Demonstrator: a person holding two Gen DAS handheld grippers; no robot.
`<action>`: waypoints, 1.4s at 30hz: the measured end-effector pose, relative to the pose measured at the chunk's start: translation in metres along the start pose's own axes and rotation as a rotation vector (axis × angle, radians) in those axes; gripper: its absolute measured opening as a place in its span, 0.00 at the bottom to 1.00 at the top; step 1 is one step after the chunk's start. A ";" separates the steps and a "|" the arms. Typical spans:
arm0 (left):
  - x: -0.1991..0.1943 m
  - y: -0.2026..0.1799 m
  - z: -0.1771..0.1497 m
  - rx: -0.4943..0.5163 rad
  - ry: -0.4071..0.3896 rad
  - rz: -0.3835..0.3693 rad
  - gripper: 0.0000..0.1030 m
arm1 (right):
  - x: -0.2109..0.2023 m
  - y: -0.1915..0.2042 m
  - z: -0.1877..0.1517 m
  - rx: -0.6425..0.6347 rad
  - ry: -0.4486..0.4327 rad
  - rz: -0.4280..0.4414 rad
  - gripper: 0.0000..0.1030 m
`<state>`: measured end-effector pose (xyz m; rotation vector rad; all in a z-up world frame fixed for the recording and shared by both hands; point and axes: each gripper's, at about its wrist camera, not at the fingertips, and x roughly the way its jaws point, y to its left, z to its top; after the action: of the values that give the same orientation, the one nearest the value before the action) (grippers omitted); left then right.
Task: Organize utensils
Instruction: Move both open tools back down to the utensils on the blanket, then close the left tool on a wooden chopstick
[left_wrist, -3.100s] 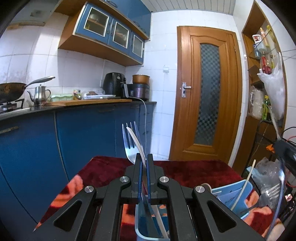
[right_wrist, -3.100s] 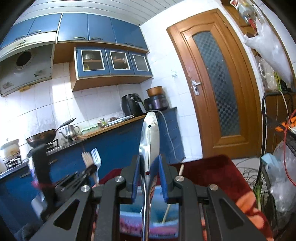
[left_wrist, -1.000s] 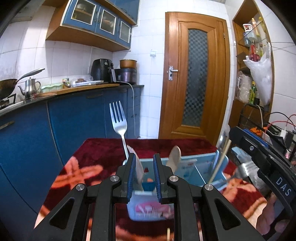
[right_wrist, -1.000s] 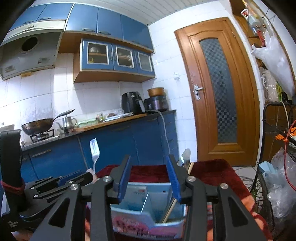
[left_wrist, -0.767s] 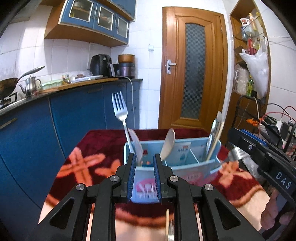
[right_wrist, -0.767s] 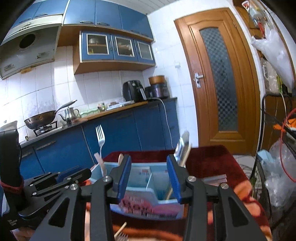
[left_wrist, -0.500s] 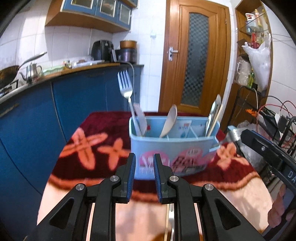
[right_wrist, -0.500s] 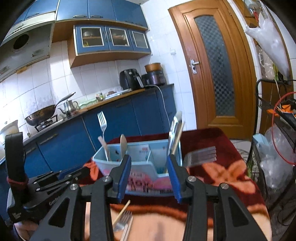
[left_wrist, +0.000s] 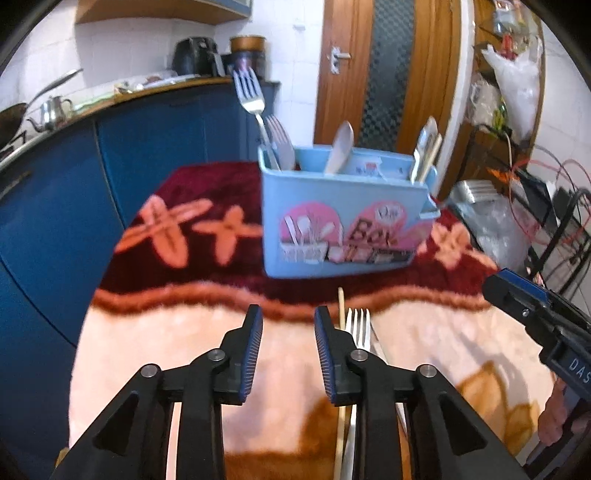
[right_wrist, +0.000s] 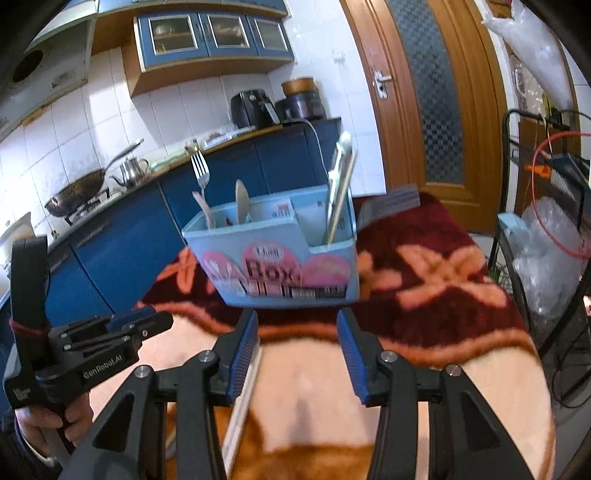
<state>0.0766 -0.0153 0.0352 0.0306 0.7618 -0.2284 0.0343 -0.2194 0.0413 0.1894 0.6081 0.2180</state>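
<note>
Currently left gripper (left_wrist: 288, 314) empty, fingers (left_wrist: 253, 332) spreading apart over the blanket-covered bench (left_wrist: 184, 350). Right gripper (right_wrist: 297, 321) also empty, fingers parted moderately. Blue utensil caddy (left_wrist: 343, 221) upright ahead, holding forks, spoon and chopsticks. Loose fork (left_wrist: 360, 328) and chopstick (left_wrist: 341, 306) flat just beside the left gripper.

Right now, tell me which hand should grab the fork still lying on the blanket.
Left, probably. The left tongs are empty, their jaws opening, and the fork lies just beside their right finger next to a chopstick. The right tongs, also empty, sit further right of those utensils.
</note>
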 end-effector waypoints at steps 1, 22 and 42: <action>0.003 -0.001 -0.001 0.005 0.015 -0.003 0.29 | 0.001 -0.001 -0.004 0.003 0.012 0.000 0.47; 0.042 -0.023 -0.018 0.044 0.173 -0.044 0.29 | 0.016 -0.028 -0.039 0.096 0.131 -0.014 0.49; 0.070 -0.035 -0.004 0.108 0.211 0.007 0.29 | 0.021 -0.036 -0.046 0.124 0.152 -0.009 0.49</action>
<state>0.1151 -0.0625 -0.0139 0.1615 0.9582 -0.2619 0.0300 -0.2438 -0.0158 0.2915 0.7737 0.1865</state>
